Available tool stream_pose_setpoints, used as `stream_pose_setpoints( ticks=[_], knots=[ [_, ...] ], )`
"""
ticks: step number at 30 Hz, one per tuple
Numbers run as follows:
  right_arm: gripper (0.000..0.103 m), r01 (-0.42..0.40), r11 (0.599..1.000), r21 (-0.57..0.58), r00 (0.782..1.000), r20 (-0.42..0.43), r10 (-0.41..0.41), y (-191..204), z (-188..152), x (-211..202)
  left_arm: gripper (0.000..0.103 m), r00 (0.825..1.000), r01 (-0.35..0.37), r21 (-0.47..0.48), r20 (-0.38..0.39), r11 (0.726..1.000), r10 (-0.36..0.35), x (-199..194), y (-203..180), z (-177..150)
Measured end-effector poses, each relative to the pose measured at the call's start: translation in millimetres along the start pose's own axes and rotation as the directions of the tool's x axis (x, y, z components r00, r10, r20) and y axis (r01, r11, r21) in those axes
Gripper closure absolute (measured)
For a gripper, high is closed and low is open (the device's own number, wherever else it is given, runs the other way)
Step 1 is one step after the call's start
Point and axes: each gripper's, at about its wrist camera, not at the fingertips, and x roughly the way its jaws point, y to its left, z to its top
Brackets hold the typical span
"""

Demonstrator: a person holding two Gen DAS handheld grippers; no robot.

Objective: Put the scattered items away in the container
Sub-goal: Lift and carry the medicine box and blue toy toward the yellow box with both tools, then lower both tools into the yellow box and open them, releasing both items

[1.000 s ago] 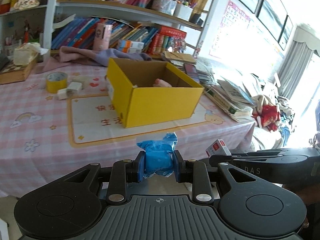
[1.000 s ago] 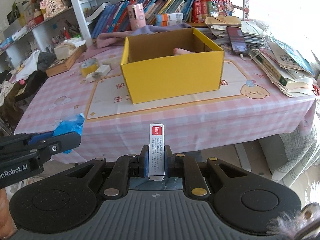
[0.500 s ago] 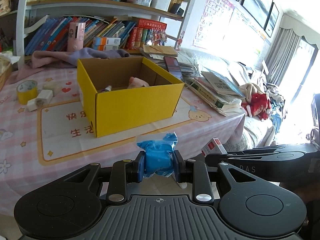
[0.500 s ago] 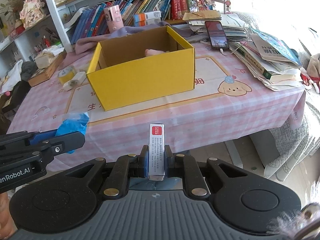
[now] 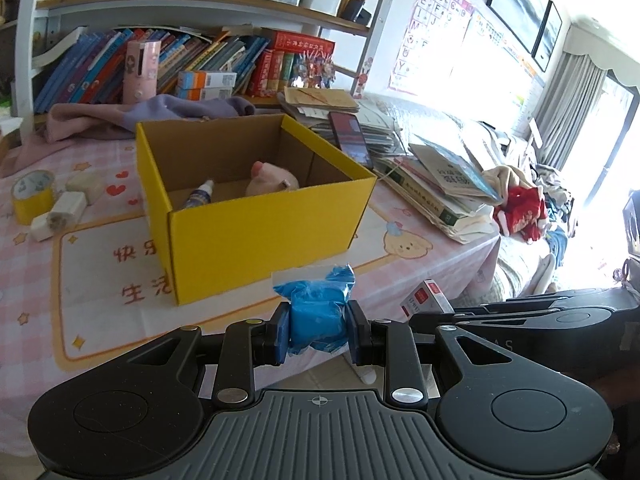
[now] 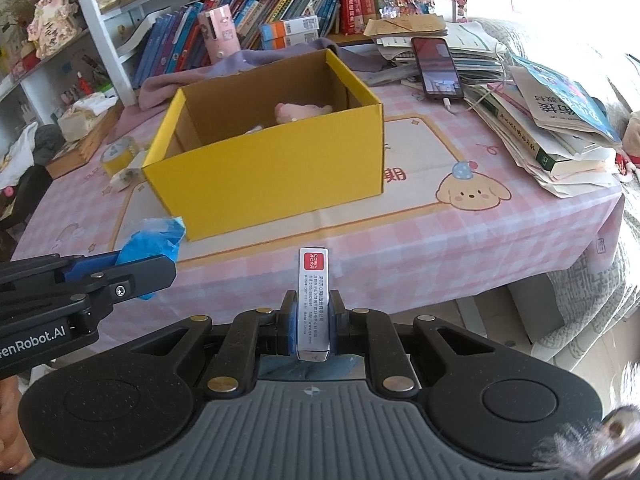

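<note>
Grippers first: the left gripper point(image 5: 319, 334) is clamped on a blue packet point(image 5: 318, 312), crinkly plastic, its twisted top sticking up above the pads. Right gripper point(image 6: 313, 322) is squeezed onto a slim carton point(image 6: 313, 300), white with a red label at the top, standing upright between the fingers. Both sit side by side just off the near edge of the table point(image 6: 400, 248), and each one shows up in the other's camera: the carton point(image 5: 425, 300) pokes out to the right in the left view, the packet point(image 6: 154, 240) sits left in the right view.

Straight ahead on the pink checked tablecloth is the yellow box point(image 5: 256, 216), open on top, brown cardboard inside. A pink plush point(image 5: 272, 178) and a little bottle point(image 5: 199, 196) already lie on its floor.

Left of the box there's a roll of yellow tape point(image 5: 33, 196) and a white block point(image 5: 60, 216) just beside it. To the right, a messy stack of books point(image 6: 560, 136) with a phone point(image 6: 437, 68) on some papers behind it. A purple cloth point(image 5: 160, 110) lies behind the box, and bookshelves point(image 5: 192, 20) fill the back wall.
</note>
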Motion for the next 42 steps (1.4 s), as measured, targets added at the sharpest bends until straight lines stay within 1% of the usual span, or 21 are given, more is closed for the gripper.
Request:
stream_pose_setpoints(
  ticks=[3,6,9,13,17,19,21,26,28,30,33,37,42],
  knots=[
    [0.089,-0.009,1.0,0.006,1.0,0.013,0.009,-8,13,4,0.076,1.0,-0.004,0.015,0.026,1.0,0.004,6,-2,11],
    [0.089,-0.026,1.0,0.003,0.998,0.054,0.026,-13,35,6,0.076,0.998,-0.019,0.039,0.068,0.999,0.016,11,-2,28],
    [0.089,-0.051,0.998,-0.025,0.994,0.099,0.054,-14,60,9,0.076,0.993,-0.051,0.077,0.11,0.996,0.042,16,-2,48],
    [0.089,-0.093,0.992,-0.079,0.981,0.163,0.105,-11,98,17,0.076,0.985,-0.104,0.109,0.152,0.989,0.087,27,4,76],
    [0.089,-0.148,0.981,-0.125,0.965,0.197,0.171,-6,134,29,0.076,0.98,-0.143,0.122,0.155,0.982,0.123,38,12,101],
    [0.089,-0.175,0.974,-0.144,0.959,0.201,0.202,-3,151,39,0.076,0.979,-0.169,0.146,0.142,0.975,0.148,47,16,110],
    [0.089,-0.197,0.967,-0.162,0.954,0.196,0.227,0,166,53,0.076,0.978,-0.19,0.162,0.113,0.968,0.173,60,21,116],
    [0.089,-0.249,0.957,-0.147,0.959,0.105,0.265,9,197,107,0.076,0.98,-0.198,0.165,0.014,0.966,0.198,95,34,122],
    [0.089,-0.259,0.952,-0.161,0.96,0.067,0.273,15,207,129,0.076,0.982,-0.181,0.137,-0.037,0.974,0.188,111,42,121],
    [0.089,-0.274,0.946,-0.172,0.96,0.013,0.28,21,218,153,0.076,0.977,-0.181,0.111,-0.092,0.977,0.191,126,51,119],
    [0.089,-0.3,0.941,-0.155,0.953,-0.083,0.29,25,231,190,0.076,0.968,-0.186,0.126,-0.146,0.974,0.204,145,58,120],
    [0.089,-0.292,0.947,-0.136,0.945,-0.19,0.264,30,240,231,0.076,0.959,-0.177,0.139,-0.2,0.974,0.202,162,60,122],
    [0.089,-0.304,0.946,-0.113,0.925,-0.271,0.265,32,238,256,0.076,0.954,-0.15,0.082,-0.251,0.985,0.166,173,64,116]
  ],
)
